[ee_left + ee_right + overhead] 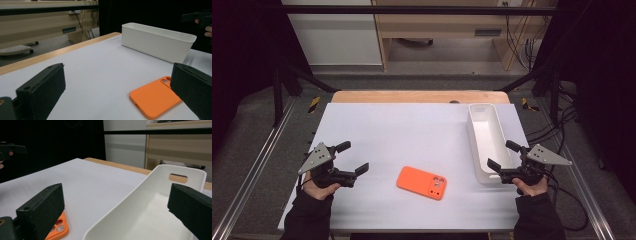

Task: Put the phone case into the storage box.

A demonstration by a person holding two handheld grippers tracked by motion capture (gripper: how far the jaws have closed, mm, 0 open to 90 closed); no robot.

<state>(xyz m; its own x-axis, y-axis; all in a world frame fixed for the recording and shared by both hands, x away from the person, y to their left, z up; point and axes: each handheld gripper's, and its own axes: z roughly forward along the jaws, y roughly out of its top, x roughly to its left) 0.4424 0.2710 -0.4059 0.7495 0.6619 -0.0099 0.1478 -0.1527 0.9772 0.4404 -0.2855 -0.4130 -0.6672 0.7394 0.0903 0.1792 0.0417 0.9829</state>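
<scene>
My left tongs (355, 159) hover over the table (412, 130), jaws apart and empty; the orange case (422, 182) lies flat between my two tongs. My right tongs (503, 158), jaws also apart, hang at the near end of the white bin (486, 142).

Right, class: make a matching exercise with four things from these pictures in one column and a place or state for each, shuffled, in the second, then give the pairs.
1. flat orange phone case
2. long white plastic bin
3. left gripper
4. right gripper

A. black jaws open at the table's left side
B. lies flat mid-table
C. stands along the table's right edge
D. black jaws open beside the bin's near end

Pairs: 1-B, 2-C, 3-A, 4-D
</scene>
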